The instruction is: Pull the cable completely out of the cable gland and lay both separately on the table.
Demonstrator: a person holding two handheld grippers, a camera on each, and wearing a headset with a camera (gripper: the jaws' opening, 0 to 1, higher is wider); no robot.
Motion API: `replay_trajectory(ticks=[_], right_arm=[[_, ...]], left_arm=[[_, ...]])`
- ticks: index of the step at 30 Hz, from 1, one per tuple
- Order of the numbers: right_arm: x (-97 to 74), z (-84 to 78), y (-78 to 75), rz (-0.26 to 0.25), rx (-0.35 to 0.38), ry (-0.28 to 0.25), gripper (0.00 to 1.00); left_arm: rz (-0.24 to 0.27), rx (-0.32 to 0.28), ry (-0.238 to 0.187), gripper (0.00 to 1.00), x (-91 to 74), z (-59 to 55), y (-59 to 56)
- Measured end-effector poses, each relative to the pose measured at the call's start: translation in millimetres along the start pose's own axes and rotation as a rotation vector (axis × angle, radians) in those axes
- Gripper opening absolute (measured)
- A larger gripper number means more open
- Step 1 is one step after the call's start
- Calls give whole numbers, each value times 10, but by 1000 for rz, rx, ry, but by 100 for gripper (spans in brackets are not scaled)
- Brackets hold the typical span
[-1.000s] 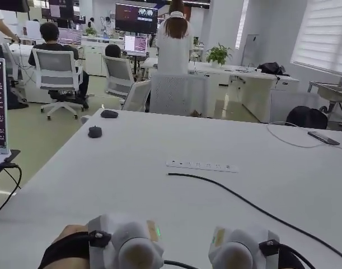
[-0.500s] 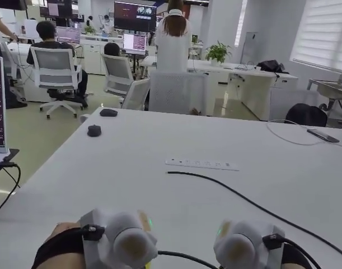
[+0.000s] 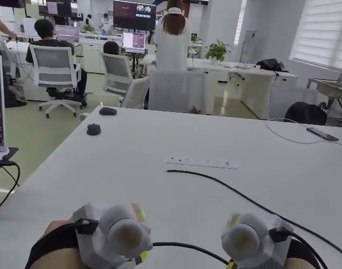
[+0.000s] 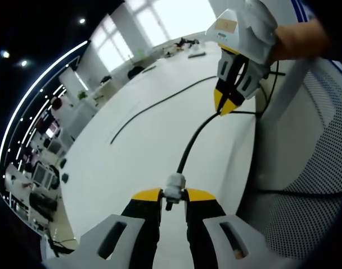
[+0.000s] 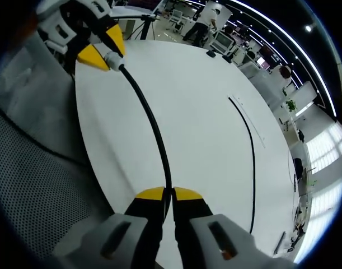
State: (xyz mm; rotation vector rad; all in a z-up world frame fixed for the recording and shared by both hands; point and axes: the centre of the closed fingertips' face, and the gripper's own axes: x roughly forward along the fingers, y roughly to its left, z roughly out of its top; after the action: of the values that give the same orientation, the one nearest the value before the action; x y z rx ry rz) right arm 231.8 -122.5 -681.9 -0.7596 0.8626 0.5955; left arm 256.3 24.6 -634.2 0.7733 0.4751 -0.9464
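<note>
Over the white bench (image 3: 159,140), the left gripper (image 4: 173,196) pinches the cable gland (image 4: 174,186) and the right gripper (image 5: 166,196) clamps the black cable (image 5: 151,120). Since a second ago they moved apart, yet the cable still enters the gland: I judge the pulling unfinished.

Small white plastic cable gland (image 4: 174,188): clamped between the jaw tips of the left gripper (image 4: 173,195) and held above the white table top (image 3: 159,140). Thin black round cable (image 4: 196,137) is not yet out of the gland. In the left gripper view it leaves the gland toward 1 o'clock, slightly bowed, and is pinched in the right gripper (image 4: 221,106). Head view: this span hangs at 6 o'clock, and a further black run lies on the table from centre toward 4 o'clock.
</note>
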Motion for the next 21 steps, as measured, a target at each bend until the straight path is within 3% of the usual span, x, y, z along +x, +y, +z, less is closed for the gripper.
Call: replay_trajectory(ticks=[4,7,10,12,15,18,21], right_arm=[[1,55,46,17,-20,-21,3],[-6,175,127,46,-68,-72,3],[-19,256,174,57,-95,-106,3],[-18,257,166,55,-90,-104,3],[-15,262,159,56,-84,-108,6],[-30,374,218,83,-74,-163,15],[-41,451,302,104,-107,-188,13]], left_arm=[[-19,14,-24,16,0,53,-49],[-41,41,-50,16,2,123,-123],[-50,64,-49,16,14,137,-165],[-48,72,-44,16,14,129,-159],[-43,56,-68,16,-9,173,-134],[-49,63,-74,16,-4,191,-157],[-40,88,-84,16,-14,232,-170]])
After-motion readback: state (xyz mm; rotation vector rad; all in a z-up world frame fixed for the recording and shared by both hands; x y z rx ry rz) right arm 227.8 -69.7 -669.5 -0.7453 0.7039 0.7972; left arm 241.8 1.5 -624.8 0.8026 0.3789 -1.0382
